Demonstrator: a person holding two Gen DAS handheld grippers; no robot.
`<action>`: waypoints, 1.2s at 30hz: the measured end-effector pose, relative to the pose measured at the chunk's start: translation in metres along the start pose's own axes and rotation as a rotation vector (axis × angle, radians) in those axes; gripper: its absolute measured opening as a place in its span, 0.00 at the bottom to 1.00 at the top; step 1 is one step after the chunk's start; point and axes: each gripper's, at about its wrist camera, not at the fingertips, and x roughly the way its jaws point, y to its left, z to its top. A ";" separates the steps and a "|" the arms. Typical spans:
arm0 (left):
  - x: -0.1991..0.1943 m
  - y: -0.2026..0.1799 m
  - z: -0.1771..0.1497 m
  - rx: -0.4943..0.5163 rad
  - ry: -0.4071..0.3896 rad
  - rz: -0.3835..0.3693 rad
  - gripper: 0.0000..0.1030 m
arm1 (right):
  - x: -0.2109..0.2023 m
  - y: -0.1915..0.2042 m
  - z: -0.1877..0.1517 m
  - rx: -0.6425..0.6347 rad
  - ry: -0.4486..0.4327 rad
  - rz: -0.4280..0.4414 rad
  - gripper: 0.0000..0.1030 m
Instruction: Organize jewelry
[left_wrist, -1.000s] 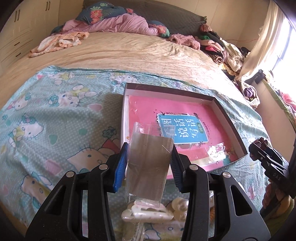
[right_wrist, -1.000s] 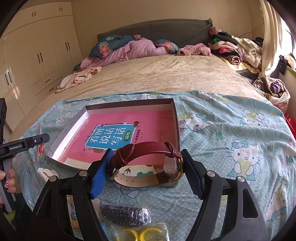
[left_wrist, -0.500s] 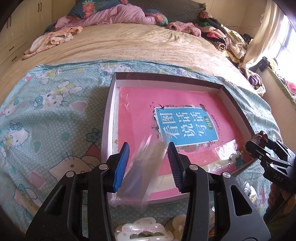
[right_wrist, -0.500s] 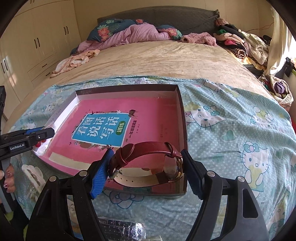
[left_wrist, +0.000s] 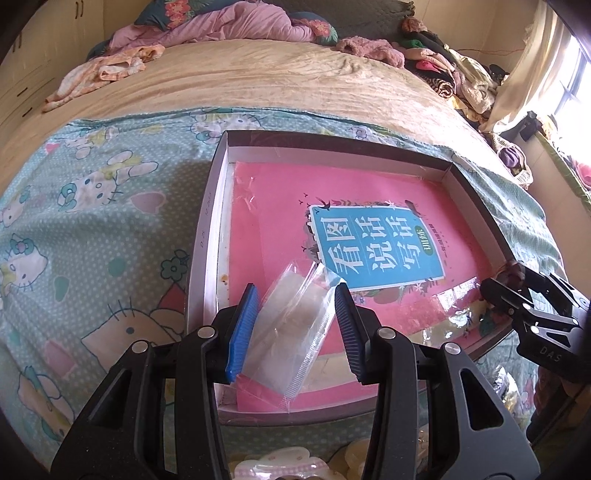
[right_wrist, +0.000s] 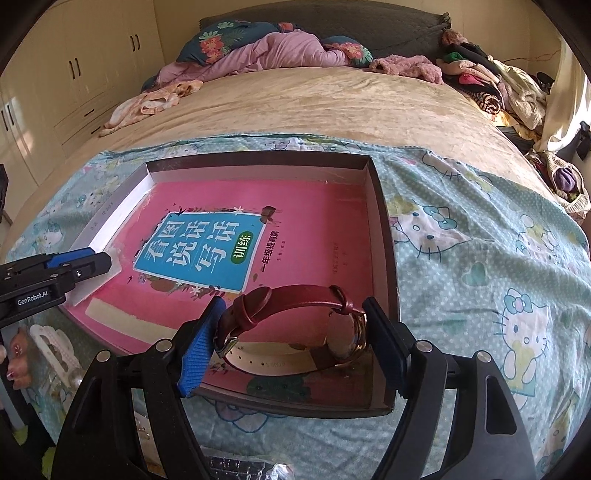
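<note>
- The watch, red strap and gold-rimmed case, sits between the pads of the right tool, over the near right corner of the box.
- That right tool's jaws are opening: the blue pad is at the buckle end, the dark pad just beside the case, and whether either pad is touching the watch I cannot tell.
- Over on the other side, the left tool is closed on a small clear plastic bag, which stands tilted between the blue pad and the dark pad.
- What is inside that bag cannot be made out.
- The bag hangs over the near left part of the same box, above the pink book lying flat inside it.
- The book fills nearly the whole floor of the box, with a blue label of white characters at its middle.
- From the right wrist view, the left tool shows at the left edge, its tip over the box's near left rim.
- The box rests on a pale green cartoon-cat sheet spread over the bed.
- A white pearly hair clip lies on the sheet, just in front of the box.
- Heaped clothes and a purple quilt lie at the head of the bed.
</note>
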 end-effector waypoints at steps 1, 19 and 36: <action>-0.001 0.000 0.000 -0.001 -0.001 -0.003 0.34 | -0.001 0.000 0.001 0.002 -0.004 0.002 0.77; -0.037 0.005 0.004 -0.009 -0.059 -0.017 0.75 | -0.044 -0.002 0.001 0.059 -0.097 0.019 0.94; -0.082 0.014 -0.002 -0.031 -0.135 -0.014 0.90 | -0.097 -0.004 -0.002 0.065 -0.184 0.010 0.94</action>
